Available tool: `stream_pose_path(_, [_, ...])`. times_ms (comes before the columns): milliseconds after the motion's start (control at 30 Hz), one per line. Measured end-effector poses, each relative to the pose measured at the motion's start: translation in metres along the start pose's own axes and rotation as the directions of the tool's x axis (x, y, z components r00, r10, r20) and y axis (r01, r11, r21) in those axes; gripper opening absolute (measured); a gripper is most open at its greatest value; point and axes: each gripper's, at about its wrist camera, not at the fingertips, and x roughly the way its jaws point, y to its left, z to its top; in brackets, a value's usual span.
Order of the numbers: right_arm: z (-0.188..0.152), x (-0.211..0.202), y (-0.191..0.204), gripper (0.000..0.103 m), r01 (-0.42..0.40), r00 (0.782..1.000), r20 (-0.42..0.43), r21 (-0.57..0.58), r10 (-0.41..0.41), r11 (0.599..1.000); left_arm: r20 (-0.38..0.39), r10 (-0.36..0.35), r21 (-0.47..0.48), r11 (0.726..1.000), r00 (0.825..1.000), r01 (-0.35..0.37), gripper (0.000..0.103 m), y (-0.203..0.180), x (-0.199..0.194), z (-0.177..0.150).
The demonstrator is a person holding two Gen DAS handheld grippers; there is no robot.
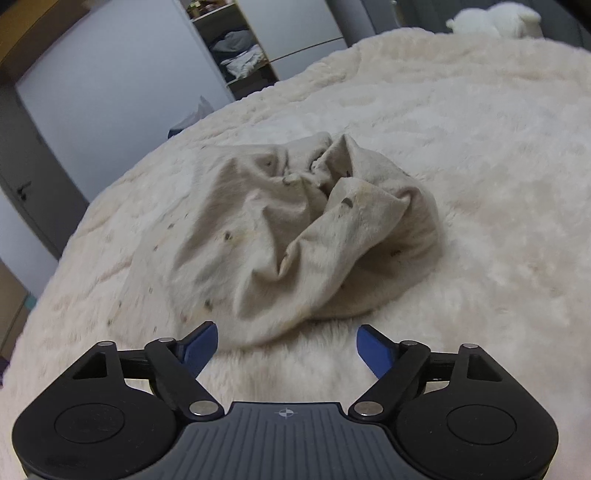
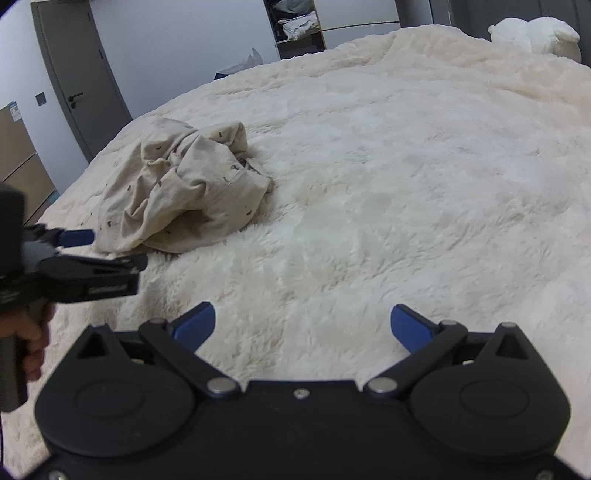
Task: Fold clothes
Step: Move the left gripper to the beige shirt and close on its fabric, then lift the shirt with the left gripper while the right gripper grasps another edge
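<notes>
Just ahead of left gripper (image 1: 287,341): crumpled beige garment (image 1: 291,229), untouched.

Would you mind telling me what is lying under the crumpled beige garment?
The garment rests on a fluffy cream blanket covering the bed. The blanket shows all around it; whatever lies directly beneath its bunched folds is hidden.

Cream fluffy bedspread (image 2: 406,166), grey door (image 2: 79,74), pale wall (image 2: 177,48), open shelves (image 2: 295,26)
</notes>
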Motion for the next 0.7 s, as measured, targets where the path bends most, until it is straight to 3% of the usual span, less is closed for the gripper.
stream_pose_path(100, [0.0, 0.002, -0.001, 0.103, 0.001, 1.0, -0.002, 0.005, -0.001, 1.0, 0.01, -0.016, 0.039, 0.999, 1.0, 0.015, 0.075, -0.009, 0.011, 0.009])
stream_pose_path(133, [0.0, 0.002, -0.001, 0.103, 0.001, 1.0, -0.003, 0.006, -0.001, 1.0, 0.01, -0.024, 0.055, 0.998, 1.0, 0.023, 0.069, -0.012, 0.017, 0.012])
stream_pose_path(200, [0.0, 0.003, -0.001, 0.103, 0.002, 1.0, -0.003, 0.008, -0.002, 1.0, -0.005, -0.018, 0.074, 0.997, 1.0, 0.018, 0.046, -0.014, 0.027, 0.015])
stream_pose_path(233, [0.0, 0.003, -0.001, 0.103, 0.002, 1.0, -0.001, 0.008, -0.002, 1.0, -0.011, -0.017, 0.082, 0.997, 1.0, 0.018, 0.018, -0.015, 0.032, 0.016])
stream_pose_path(267, [0.001, 0.003, -0.001, 0.103, 0.004, 1.0, 0.002, 0.008, -0.004, 1.0, -0.01, -0.043, 0.064, 0.997, 0.999, 0.044, 0.002, -0.012, 0.034, 0.015])
stream_pose_path(467, [0.0, 0.002, -0.005, 0.102, 0.017, 1.0, 0.017, 0.022, -0.017, 1.0, 0.11, -0.097, 0.078, 0.993, 0.989, 0.088, 0.001, 0.003, -0.006, 0.001])
stream_pose_path(700, [-0.003, 0.002, -0.002, 0.102, 0.023, 1.0, 0.017, 0.004, -0.023, 1.0, 0.223, -0.115, -0.028, 0.992, 0.968, 0.125, 0.0, 0.072, -0.096, -0.017])
